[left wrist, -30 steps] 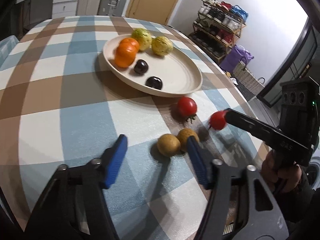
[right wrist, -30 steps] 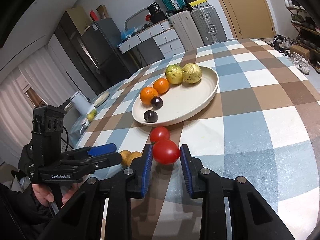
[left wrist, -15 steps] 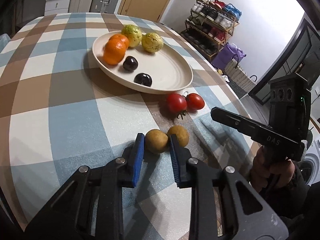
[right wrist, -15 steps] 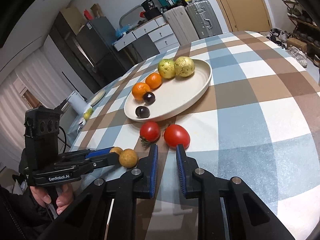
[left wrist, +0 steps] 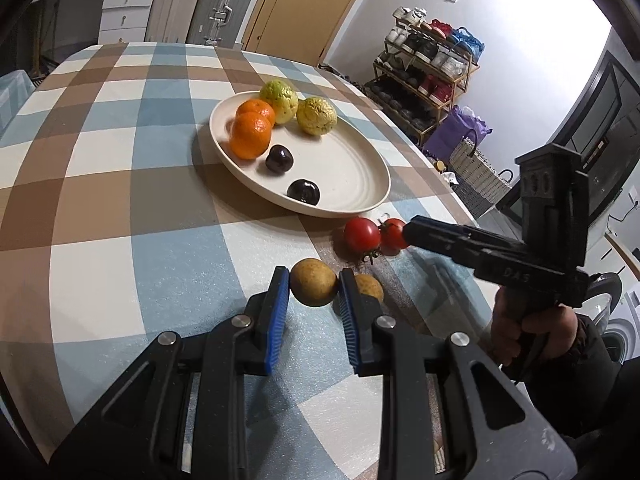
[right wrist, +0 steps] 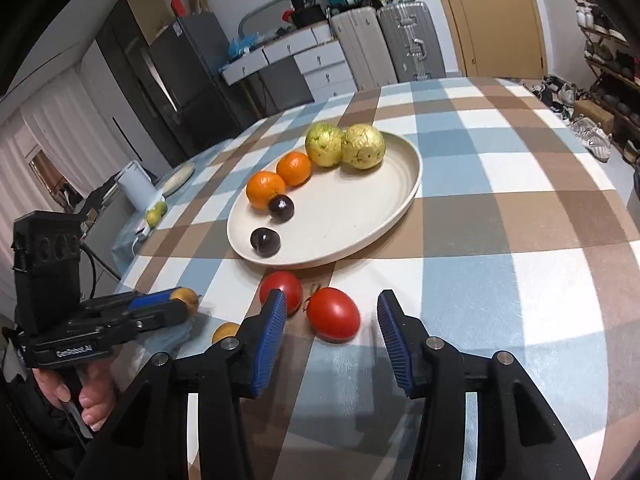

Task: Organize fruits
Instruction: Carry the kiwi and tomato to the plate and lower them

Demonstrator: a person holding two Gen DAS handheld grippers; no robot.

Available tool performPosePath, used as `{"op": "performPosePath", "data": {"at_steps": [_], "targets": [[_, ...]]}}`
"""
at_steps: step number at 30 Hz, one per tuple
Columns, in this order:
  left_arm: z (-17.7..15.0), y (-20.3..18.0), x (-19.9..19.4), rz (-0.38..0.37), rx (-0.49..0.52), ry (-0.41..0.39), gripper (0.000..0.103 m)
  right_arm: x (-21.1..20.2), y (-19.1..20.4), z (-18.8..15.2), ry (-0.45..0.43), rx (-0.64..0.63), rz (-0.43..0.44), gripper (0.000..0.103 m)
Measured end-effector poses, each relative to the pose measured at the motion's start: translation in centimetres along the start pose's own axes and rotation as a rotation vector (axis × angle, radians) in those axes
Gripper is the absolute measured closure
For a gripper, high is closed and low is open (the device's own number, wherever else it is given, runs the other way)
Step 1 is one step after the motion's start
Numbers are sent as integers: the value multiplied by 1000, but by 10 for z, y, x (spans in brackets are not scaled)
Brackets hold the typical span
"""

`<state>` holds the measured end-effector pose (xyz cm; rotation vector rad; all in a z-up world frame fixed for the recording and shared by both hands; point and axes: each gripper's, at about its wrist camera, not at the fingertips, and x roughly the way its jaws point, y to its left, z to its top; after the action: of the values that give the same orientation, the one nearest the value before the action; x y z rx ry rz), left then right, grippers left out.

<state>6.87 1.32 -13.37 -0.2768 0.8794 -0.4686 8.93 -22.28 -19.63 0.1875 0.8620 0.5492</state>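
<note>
My left tool (left wrist: 313,294) has its ribbed blue pads pinching a round, matte tan-brown fruit (left wrist: 313,288), which seems lifted off the checked surface (left wrist: 120,200); a second tan fruit (left wrist: 370,287) of the same dull skin lies just right of it, partly behind the right pad. My right tool (right wrist: 332,322) is spread wide, its pads either side of a smooth, glossy red tomato (right wrist: 333,313) without touching it; a second tomato (right wrist: 281,290) sits just left and farther off, partly behind the left pad. Beyond them, the shallow cream oval plate (right wrist: 400,208) holds two dimpled oranges (right wrist: 266,190) at its left edge, two bumpy yellow-green fruits (right wrist: 324,145) at the far end, and two small shiny dark plums (right wrist: 264,242) nearer me
</note>
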Motion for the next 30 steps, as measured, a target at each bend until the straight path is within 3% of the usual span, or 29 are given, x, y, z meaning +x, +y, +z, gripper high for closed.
{"op": "performPosePath", "data": {"at_steps": [10, 12, 15, 22, 30], "targets": [[6, 8, -4, 7, -12, -12, 81, 19, 9, 0, 54, -57, -40, 55], [8, 9, -4, 11, -13, -15, 81, 20, 9, -2, 57, -62, -52, 73], [15, 10, -3, 18, -9, -22, 81, 19, 9, -3, 57, -63, -41, 73], [47, 4, 1, 38, 29, -52, 81, -1, 0, 2, -20, -11, 7, 74], [97, -12, 24, 34, 49, -81, 81, -17, -4, 32, -95, -29, 32, 74]]}}
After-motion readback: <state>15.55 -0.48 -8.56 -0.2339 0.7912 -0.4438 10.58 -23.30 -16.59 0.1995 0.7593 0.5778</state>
